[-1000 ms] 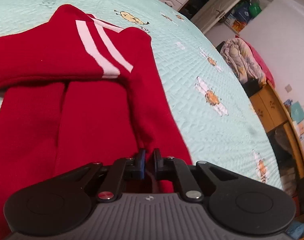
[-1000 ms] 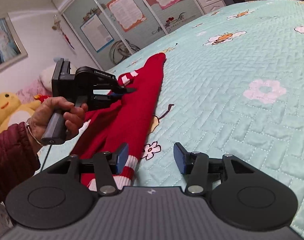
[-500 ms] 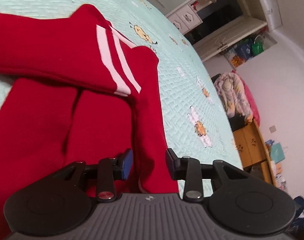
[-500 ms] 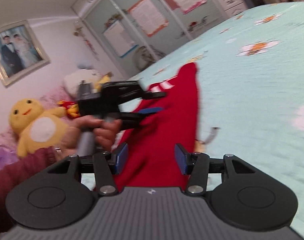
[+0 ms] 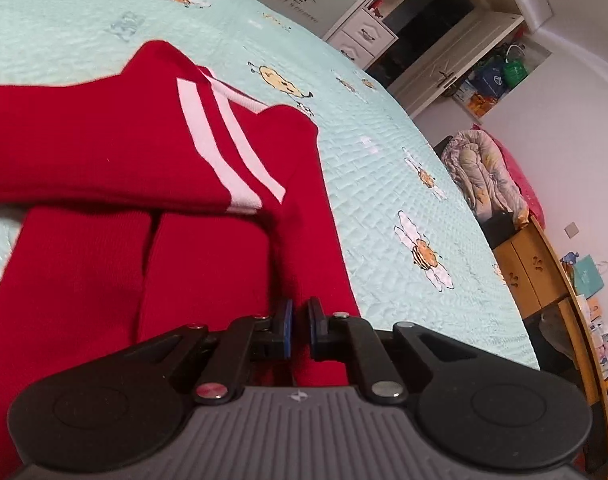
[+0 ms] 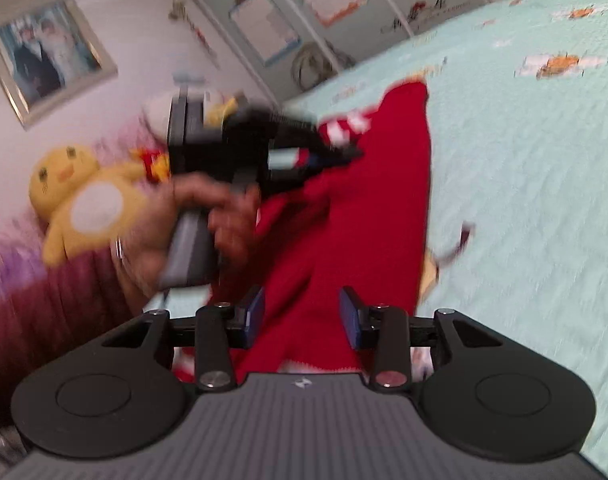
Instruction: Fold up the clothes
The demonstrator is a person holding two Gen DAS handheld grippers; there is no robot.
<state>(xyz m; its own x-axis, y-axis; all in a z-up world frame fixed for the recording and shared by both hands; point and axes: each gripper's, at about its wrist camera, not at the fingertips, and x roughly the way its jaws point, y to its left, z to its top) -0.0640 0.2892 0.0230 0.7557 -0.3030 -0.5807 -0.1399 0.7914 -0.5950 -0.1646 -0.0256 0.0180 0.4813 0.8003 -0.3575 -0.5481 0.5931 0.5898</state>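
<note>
A: Starting at the left of the left wrist view, where does the garment lie?

B: The red sweater (image 5: 103,240) fills the left half of that frame, flat on the mint quilt (image 5: 384,160). One sleeve (image 5: 103,148), with two white stripes at the cuff, is folded across the body in the upper left. A narrower red strip (image 5: 304,216) runs down the middle of the frame to the tool.

A: And the left gripper (image 5: 298,326)?

B: At the bottom centre, its jaws have just been closing and now stand clenched on that red strip, with knit showing in the thin gap between the pads.

A: The right one?

B: In the right wrist view, which is blurred, the right gripper (image 6: 301,318) sits at bottom centre with its jaws apart. They have just been narrowing. Red cloth lies between them, but the pads don't appear to press on it, so I'd call it released. The person's hand (image 6: 191,216) is at mid left.

A: How will the knit handle?

B: I'd judge it soft, limp and light, and likely to sag and stretch. It is best pinched at an edge or hem, through all the layers.
</note>
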